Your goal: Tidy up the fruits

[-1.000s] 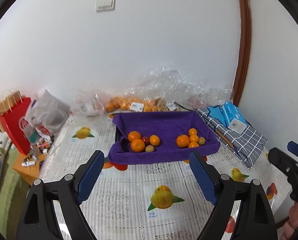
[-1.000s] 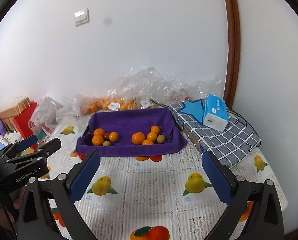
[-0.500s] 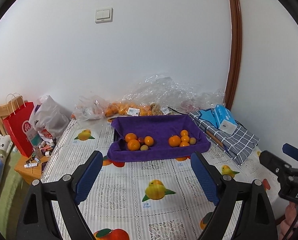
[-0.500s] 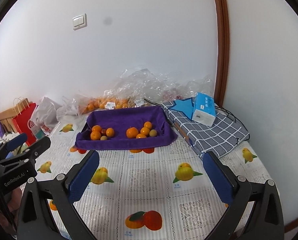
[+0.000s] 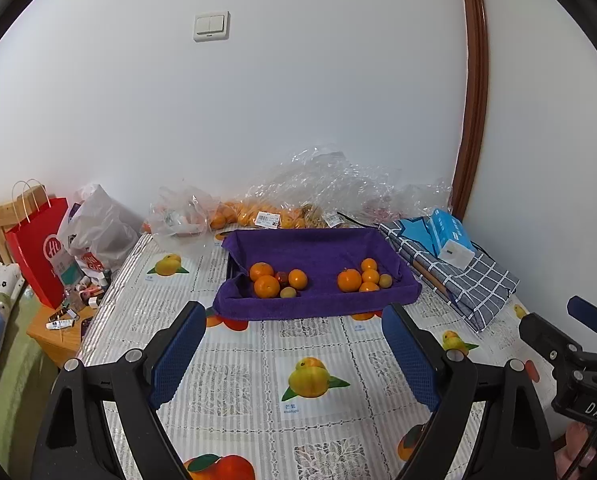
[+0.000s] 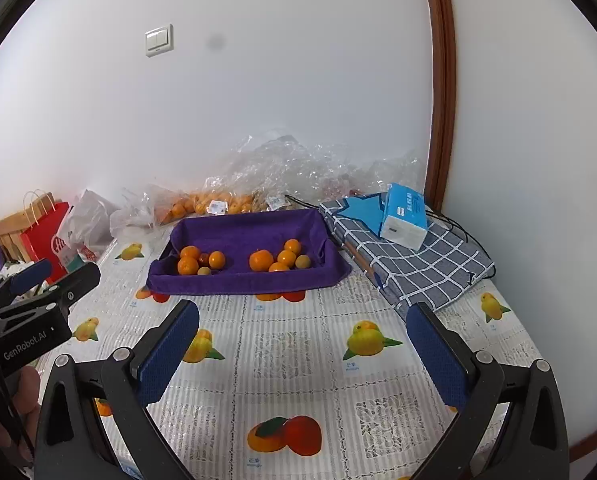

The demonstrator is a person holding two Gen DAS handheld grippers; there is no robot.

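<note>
A table (image 5: 242, 360) spread with a white lace-patterned cloth printed with fruit stands against a plain white wall (image 5: 298, 100); a double light switch (image 5: 211, 26) sits high on that wall, and a brown wooden door frame (image 5: 474, 80) runs up the right side. Toward the back of the table lies a tray lined with a purple towel (image 5: 318, 248); in it the fruits rest in two clusters, a left group (image 5: 276, 280) of oranges with a small dark red fruit and a small greenish one, and a right group (image 5: 362, 278) of oranges with one small greenish one; the two clusters lie apart. Behind the tray, against the wall, are crumpled clear plastic bags (image 5: 330, 184), some holding more oranges; to the right lies a grey checked cloth (image 5: 470, 284) with a blue tissue pack (image 5: 452, 238) on it; to the left, off the table edge, stand a red paper bag (image 5: 42, 248) and a grey plastic bag (image 5: 98, 228) beside a low wooden stand (image 5: 58, 334) with small clutter. The left gripper (image 5: 294, 344) hangs over the near table, its blue pads wide apart with nothing between them; the right gripper (image 6: 302, 340) likewise stands wide apart and empty, short of the tray.
</note>
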